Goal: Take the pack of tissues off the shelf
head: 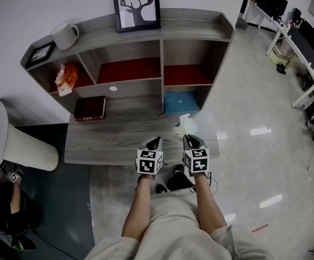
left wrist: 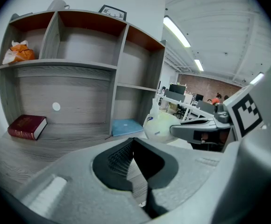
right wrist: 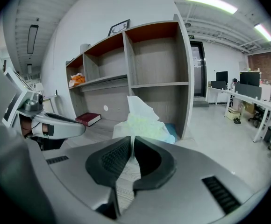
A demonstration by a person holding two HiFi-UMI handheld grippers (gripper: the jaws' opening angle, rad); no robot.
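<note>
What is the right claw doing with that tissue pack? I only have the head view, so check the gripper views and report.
Observer: In the right gripper view the right claw is shut, with its tips at the near edge of the tissue pack. I cannot tell whether they pinch the wrapper.
Operator: Now report the left claw.
Observer: The left claw is shut too, with nothing between its jaws.
Operator: Describe the top of the pack.
Observer: One tissue stands upright out of its top.
</note>
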